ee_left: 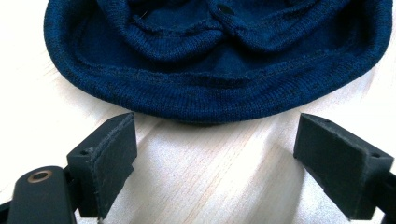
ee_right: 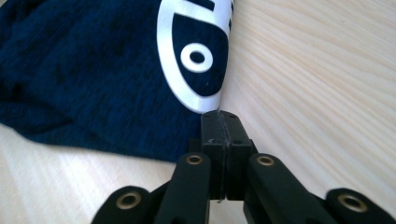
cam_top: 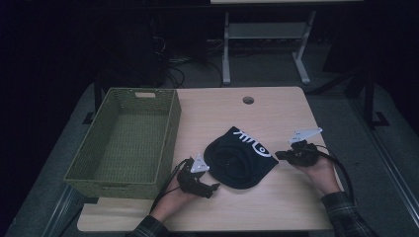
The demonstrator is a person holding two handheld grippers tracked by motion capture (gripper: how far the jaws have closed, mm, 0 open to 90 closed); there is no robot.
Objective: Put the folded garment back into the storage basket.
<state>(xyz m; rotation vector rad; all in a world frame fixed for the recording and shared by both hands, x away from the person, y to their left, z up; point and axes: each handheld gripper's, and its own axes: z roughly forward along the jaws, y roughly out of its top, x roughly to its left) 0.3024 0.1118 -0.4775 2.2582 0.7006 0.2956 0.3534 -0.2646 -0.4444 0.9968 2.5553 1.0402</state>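
The basket [cam_top: 123, 143], green and woven, stands at the table's [cam_top: 276, 207] left edge; nothing lies in it. The left gripper [ee_left: 215, 154] rests just short of the hat's ribbed brim, jaws spread wide, holding nothing. The hat [cam_top: 238, 157], a dark blue knit with a white print, lies crumpled at table centre, between the grippers and beside the basket. It looks light, soft and limp; expect sagging when lifted. The thick brim offers the firmest hold. The right gripper [ee_right: 219, 140] has its jaws pressed together at the hat's printed corner; whether fabric is pinched cannot be told.
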